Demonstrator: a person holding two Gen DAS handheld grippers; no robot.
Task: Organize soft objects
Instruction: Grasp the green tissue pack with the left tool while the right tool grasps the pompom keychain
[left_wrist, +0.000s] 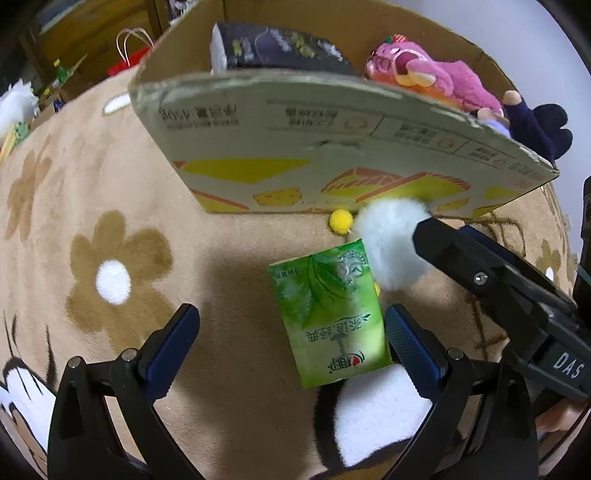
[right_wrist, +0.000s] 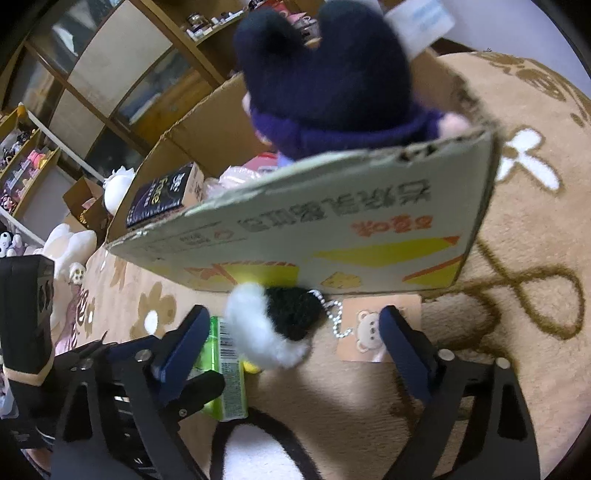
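A green tissue pack (left_wrist: 330, 317) lies on the tan rug in front of a cardboard box (left_wrist: 332, 147). My left gripper (left_wrist: 291, 349) is open, its fingers on either side of the pack's near end. A white and black fluffy plush (right_wrist: 273, 325) with a ball chain lies beside the pack; it shows white in the left wrist view (left_wrist: 393, 243). My right gripper (right_wrist: 291, 350) is open around the plush and also shows in the left view (left_wrist: 480, 273). The box (right_wrist: 332, 229) holds a pink plush (left_wrist: 428, 74), a dark navy plush (right_wrist: 328, 70) and a dark pack (left_wrist: 277, 48).
A small yellow pom-pom (left_wrist: 340, 221) lies at the box's foot. A tan card with a bear print (right_wrist: 373, 332) lies on the flower-patterned rug (left_wrist: 110, 240). Shelves, plush toys and small boxes stand at the far left (right_wrist: 74, 206).
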